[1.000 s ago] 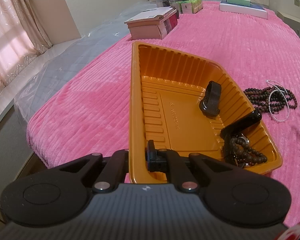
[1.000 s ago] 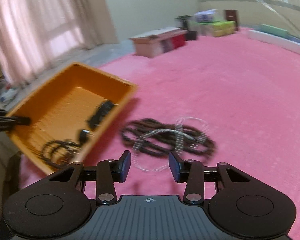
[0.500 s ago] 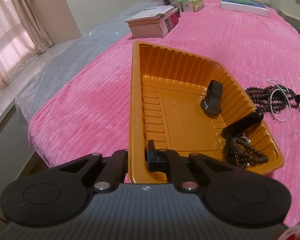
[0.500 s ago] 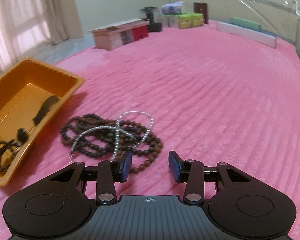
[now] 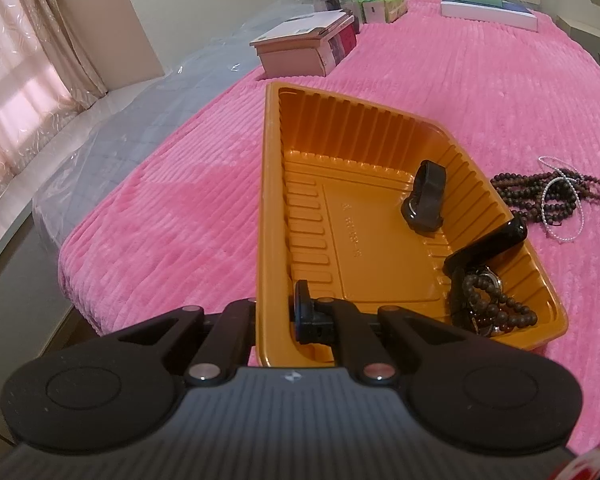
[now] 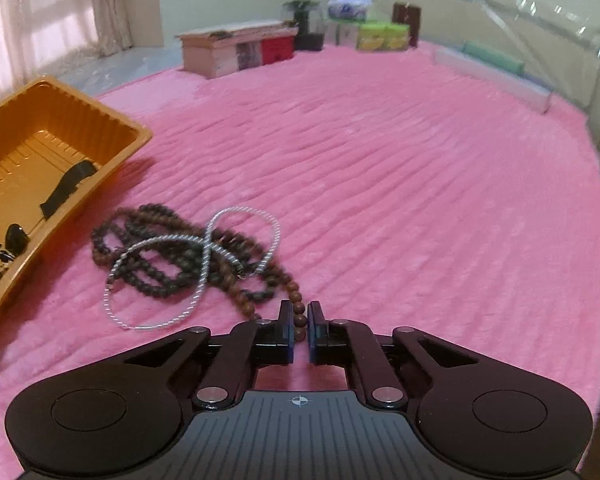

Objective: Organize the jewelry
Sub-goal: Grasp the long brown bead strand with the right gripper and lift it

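Right wrist view shows the right gripper (image 6: 299, 316) low over the pink bedspread (image 6: 400, 184), and its jaws have just been closing. They now stand almost together, pinching a strand of the brown bead necklace (image 6: 172, 256) at the end nearest to the camera. This necklace lies in a loose heap on the bedspread, just beside the orange tray (image 6: 136, 136). A thin white pearl chain (image 6: 204, 256) lies across the heap in a figure of eight (it is not between the jaws).

Left wrist view shows the left gripper (image 5: 276, 312) with its jaws closed tight on the near left wall of the orange tray (image 5: 268, 200), one finger (image 5: 304, 312) inside the wall and the other outside. In the tray I see a black watch (image 5: 426, 200) leaning against the right wall, a second black strap (image 5: 488, 244) nearer to the corner, and a small beaded bracelet (image 5: 492, 308) heaped in the near right corner. The brown bead necklace (image 5: 540, 196) shows beyond the right wall, with the pearl chain (image 5: 560, 200) on it. At the far end of the bedspread stand some boxes (image 5: 308, 46).
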Available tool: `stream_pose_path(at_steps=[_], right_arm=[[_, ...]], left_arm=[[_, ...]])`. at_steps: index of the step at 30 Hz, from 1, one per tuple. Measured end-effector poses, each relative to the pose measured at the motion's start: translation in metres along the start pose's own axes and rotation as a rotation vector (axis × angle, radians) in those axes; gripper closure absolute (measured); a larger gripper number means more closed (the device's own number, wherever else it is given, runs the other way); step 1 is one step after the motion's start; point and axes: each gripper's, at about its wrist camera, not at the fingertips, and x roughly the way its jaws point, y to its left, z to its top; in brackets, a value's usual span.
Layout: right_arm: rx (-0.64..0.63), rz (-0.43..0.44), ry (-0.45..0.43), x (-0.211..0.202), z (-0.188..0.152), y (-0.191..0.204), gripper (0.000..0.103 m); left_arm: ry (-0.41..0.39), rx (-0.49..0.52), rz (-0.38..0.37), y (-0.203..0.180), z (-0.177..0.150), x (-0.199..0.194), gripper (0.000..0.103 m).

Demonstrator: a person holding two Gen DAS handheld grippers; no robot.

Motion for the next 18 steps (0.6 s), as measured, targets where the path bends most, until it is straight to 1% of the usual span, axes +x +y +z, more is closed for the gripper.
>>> stream_pose_path(at_steps=[5,9,15,18], right_arm=[[-0.015,-0.046,-0.100,-0.033,0.016,-0.011,0.097],[-0.050,-0.047,-0.164,-0.056,0.036,-0.012,0.097],[-0.140,-0.046,-0.258,-0.092,0.063,-0.008,0.097],[-0.178,-0.059,-0.302,-0.107,0.077,-0.008,0.097]], left_arm=[[-0.003,0.004,-0.001,-0.001,0.001,-0.001,0.100],[-0.005,0.006,-0.002,-0.001,0.002,-0.002,0.100],[-0.009,0.006,-0.005,-0.001,0.002,-0.003,0.100],[-0.011,0.006,-0.005,-0.001,0.002,-0.003,0.100]])
